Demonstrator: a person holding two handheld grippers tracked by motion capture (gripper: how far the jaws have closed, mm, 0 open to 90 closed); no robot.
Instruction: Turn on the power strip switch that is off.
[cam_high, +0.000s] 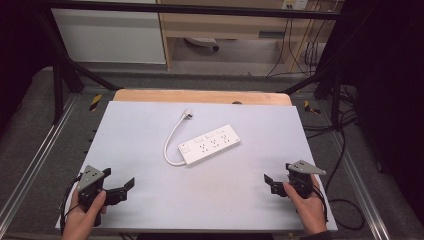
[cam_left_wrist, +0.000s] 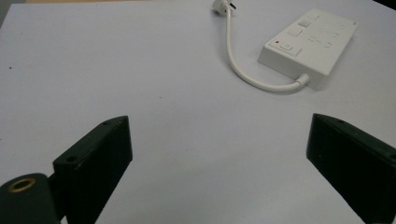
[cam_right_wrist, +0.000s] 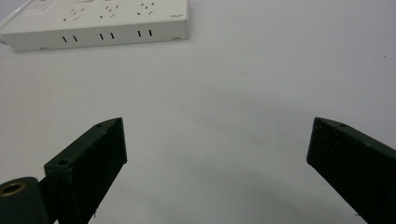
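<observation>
A white power strip (cam_high: 208, 144) lies at an angle in the middle of the pale grey tabletop (cam_high: 150, 130). Its short white cable (cam_high: 171, 142) loops round to a plug (cam_high: 188, 114) behind it. A hand holds my left gripper (cam_high: 120, 178) at the near left, open and with nothing between the jaws. My right gripper (cam_high: 278, 172) stands at the near right, also open and holding nothing. The left gripper view has the left gripper (cam_left_wrist: 219, 122) aimed across bare table at the strip (cam_left_wrist: 310, 44) and its cable (cam_left_wrist: 243, 74). The right gripper view has the right gripper (cam_right_wrist: 217, 122) facing the strip's long side (cam_right_wrist: 102, 21).
A wooden edge (cam_high: 200, 96) borders the table's far side. A black metal frame (cam_high: 60, 85) stands around the table, and loose cables (cam_high: 345, 150) trail on the floor at the right. A cabinet (cam_high: 225, 30) stands behind.
</observation>
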